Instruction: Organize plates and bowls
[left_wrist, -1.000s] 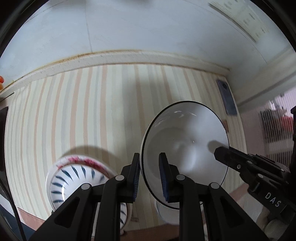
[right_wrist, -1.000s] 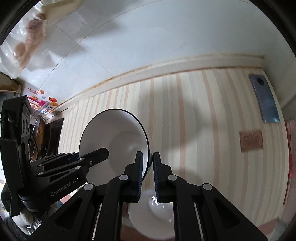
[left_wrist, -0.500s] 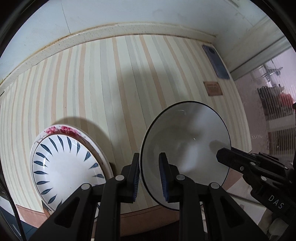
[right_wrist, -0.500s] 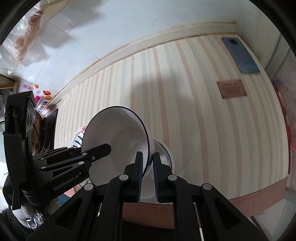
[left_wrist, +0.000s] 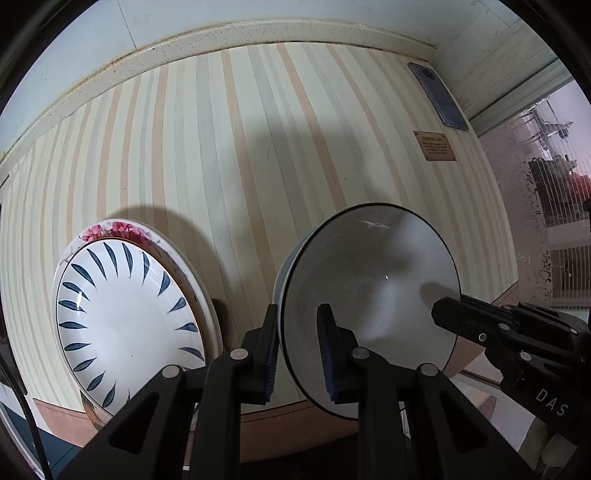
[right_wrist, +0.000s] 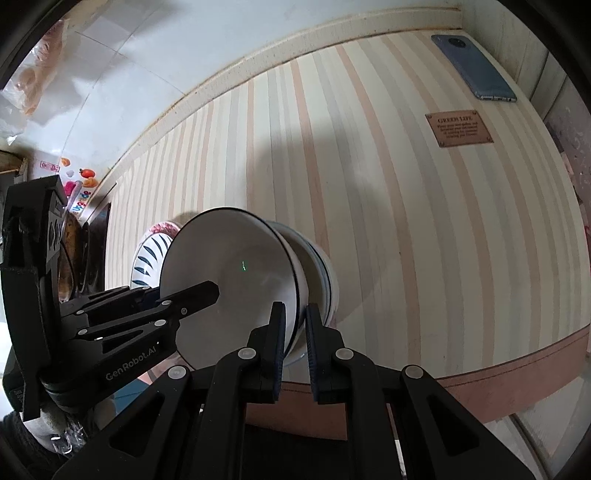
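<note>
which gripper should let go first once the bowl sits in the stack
Probably the left. Both the left gripper and the right gripper pinch the bowl rim, one on each side. The plates sit on the left, so that gripper is nearer the next pickup.

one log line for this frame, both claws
left claw: shut on white bowl rim | right claw: shut on opposite rim | bowl: over stacked bowls | patterned plates: beside, on table
</note>
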